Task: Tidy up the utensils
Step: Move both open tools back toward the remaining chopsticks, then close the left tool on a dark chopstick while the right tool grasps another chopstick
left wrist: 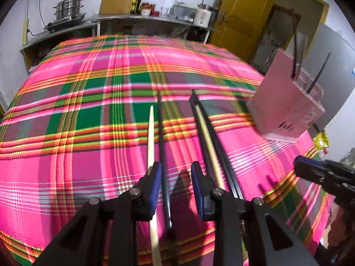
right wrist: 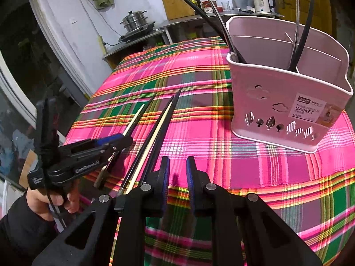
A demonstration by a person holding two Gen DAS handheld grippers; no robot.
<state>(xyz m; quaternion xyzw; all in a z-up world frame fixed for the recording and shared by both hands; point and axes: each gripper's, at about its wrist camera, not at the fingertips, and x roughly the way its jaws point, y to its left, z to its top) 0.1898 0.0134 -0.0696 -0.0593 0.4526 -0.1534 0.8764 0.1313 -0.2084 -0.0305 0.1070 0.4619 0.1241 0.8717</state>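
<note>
Slender black and pale wooden chopsticks (left wrist: 160,137) lie on a plaid cloth (left wrist: 88,110) beside a pink perforated plastic basket (right wrist: 286,102), the left gripper (left wrist: 175,190) spread astride a black one, the right gripper (right wrist: 177,177) parted, empty.

5 loose chopsticks (left wrist: 151,137), 1 basket (right wrist: 277,102)

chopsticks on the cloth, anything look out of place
Yes: five chopsticks lie loose on the plaid tablecloth, pale ones mixed with black, while the others stand in the pink chopstick basket. Nothing looks spilled or broken.
</note>
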